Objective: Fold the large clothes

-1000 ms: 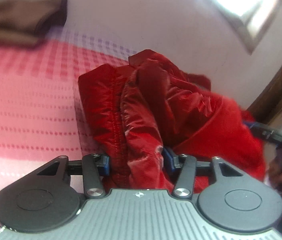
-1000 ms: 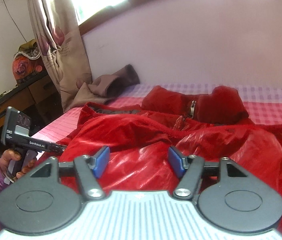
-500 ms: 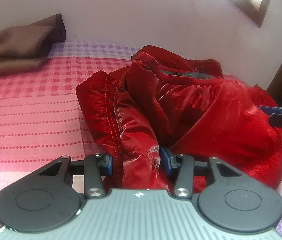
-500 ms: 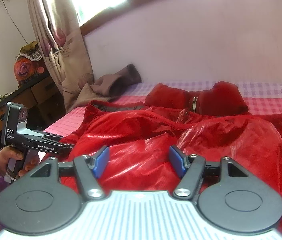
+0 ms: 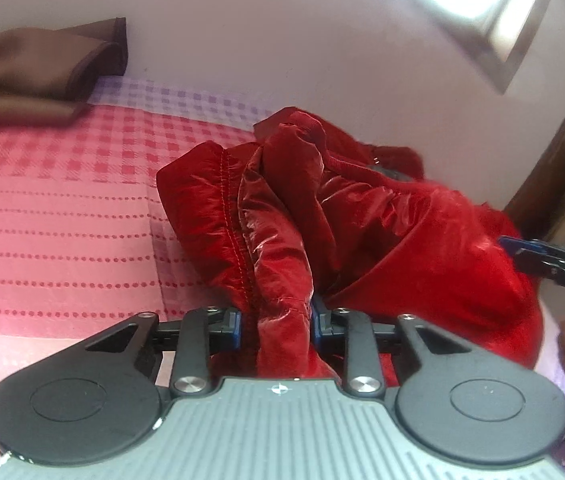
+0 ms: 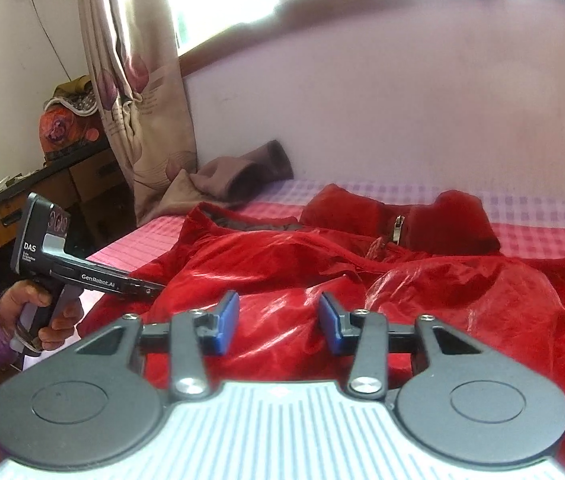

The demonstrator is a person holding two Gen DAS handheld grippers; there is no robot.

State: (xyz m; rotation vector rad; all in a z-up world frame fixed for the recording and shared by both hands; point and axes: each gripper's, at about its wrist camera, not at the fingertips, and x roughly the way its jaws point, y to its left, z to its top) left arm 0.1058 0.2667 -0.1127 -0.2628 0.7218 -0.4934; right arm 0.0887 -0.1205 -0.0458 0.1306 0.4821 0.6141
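On pink bed (image 5: pixel 62 220), left gripper (image 5: pixel 276 322) closing on red jacket (image 5: pixel 282 240) fold, right gripper (image 6: pixel 278 316) closing, seemingly empty.

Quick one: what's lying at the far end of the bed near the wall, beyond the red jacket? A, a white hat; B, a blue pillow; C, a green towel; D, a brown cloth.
D: a crumpled brown cloth lies on the checked bedspread beyond the red jacket.

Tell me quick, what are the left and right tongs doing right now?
Left tongs: closing on a fold of the red jacket, pads pressing it.
Right tongs: closing, pads not yet gripping the jacket fabric between them.
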